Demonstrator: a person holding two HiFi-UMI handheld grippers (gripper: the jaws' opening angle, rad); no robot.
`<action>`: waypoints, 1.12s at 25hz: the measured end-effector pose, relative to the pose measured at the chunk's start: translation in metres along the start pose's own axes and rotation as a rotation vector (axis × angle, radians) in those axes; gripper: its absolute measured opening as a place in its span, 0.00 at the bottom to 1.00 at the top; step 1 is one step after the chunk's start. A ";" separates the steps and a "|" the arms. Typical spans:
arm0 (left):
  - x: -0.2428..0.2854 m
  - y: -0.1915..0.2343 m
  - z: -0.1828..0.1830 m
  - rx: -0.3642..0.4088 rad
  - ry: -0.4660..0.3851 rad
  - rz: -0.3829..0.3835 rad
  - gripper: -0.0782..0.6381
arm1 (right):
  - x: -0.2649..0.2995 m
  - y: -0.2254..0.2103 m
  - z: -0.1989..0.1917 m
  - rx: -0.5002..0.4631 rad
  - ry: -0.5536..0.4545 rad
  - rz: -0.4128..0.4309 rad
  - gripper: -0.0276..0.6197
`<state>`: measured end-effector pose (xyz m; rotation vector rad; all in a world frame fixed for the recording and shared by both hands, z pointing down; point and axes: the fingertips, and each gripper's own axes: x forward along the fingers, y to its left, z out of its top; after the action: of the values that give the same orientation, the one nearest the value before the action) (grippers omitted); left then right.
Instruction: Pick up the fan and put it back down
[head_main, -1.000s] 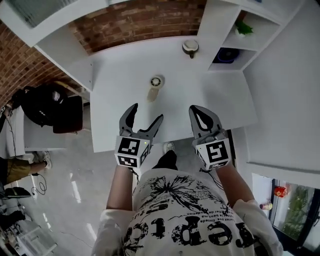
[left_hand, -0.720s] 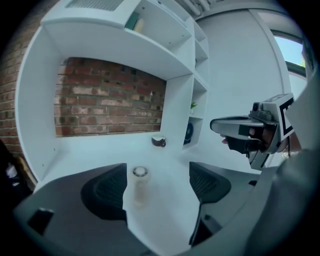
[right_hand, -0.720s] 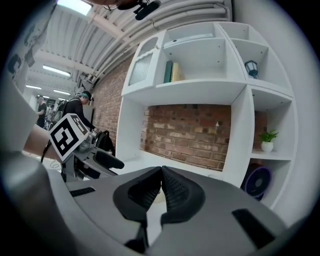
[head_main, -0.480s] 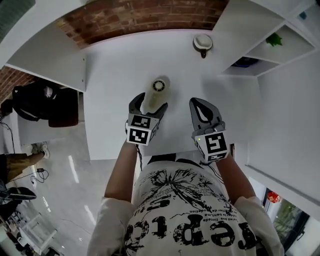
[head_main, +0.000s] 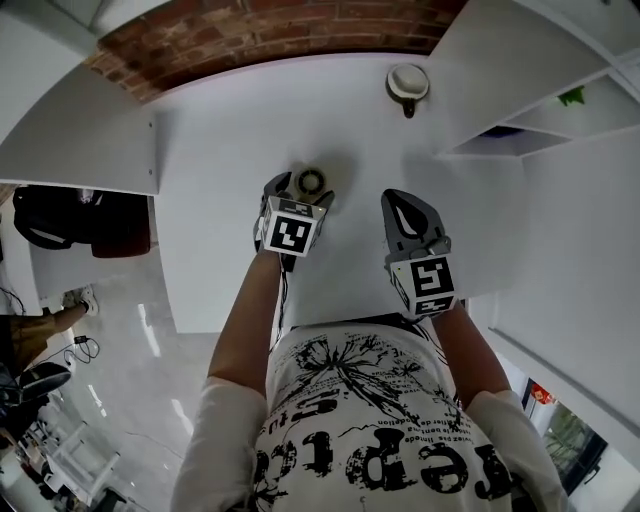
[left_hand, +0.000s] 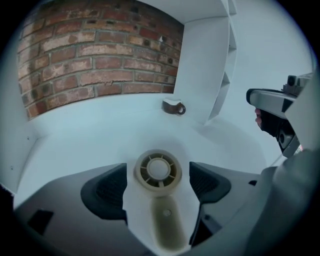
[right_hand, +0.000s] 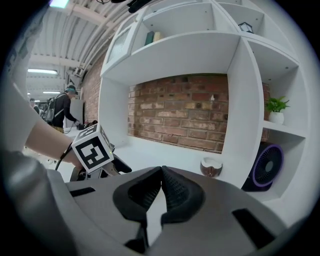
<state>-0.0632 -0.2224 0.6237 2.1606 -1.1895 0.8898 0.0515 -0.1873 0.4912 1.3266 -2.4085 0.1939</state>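
1. The person stands at a white table (head_main: 220, 150) that is set against a brick wall (head_main: 250, 35), and holds one gripper in each hand above it.
2. The left gripper (head_main: 298, 196) is low over the table, and its two jaws are apart.
3. The fan (head_main: 313, 180) is small and beige. It lies flat on the table, with its round head toward the brick wall and its handle toward the person.
4. In the left gripper view the handle lies between the two dark pads (left_hand: 107, 190), one on each side. A strip of white table shows between each pad and the handle, so the jaws are around the fan but do not press it.
5. The right gripper (head_main: 405, 203) is over the table, just to the right of the left one. Its jaws are closed tip to tip and nothing is between them.
6. A round cup (head_main: 408, 82) stands at the back of the table, well apart from the fan and near the white shelf unit (right_hand: 240, 90).
7. In the right gripper view a purple fan (right_hand: 267, 167) stands in a low compartment of this shelf unit, and a small green plant (right_hand: 275, 107) stands on the shelf above it.
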 end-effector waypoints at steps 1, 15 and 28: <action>0.005 0.001 -0.001 -0.006 0.013 -0.004 0.64 | 0.004 -0.003 -0.001 0.002 0.004 -0.001 0.07; 0.040 -0.001 -0.012 -0.015 0.135 -0.008 0.64 | 0.020 -0.033 -0.005 0.034 0.019 -0.017 0.07; 0.020 -0.014 0.004 -0.043 0.093 0.037 0.64 | -0.009 -0.044 0.004 0.022 -0.005 0.012 0.07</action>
<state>-0.0424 -0.2287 0.6345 2.0465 -1.1958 0.9613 0.0922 -0.2054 0.4814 1.3238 -2.4262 0.2212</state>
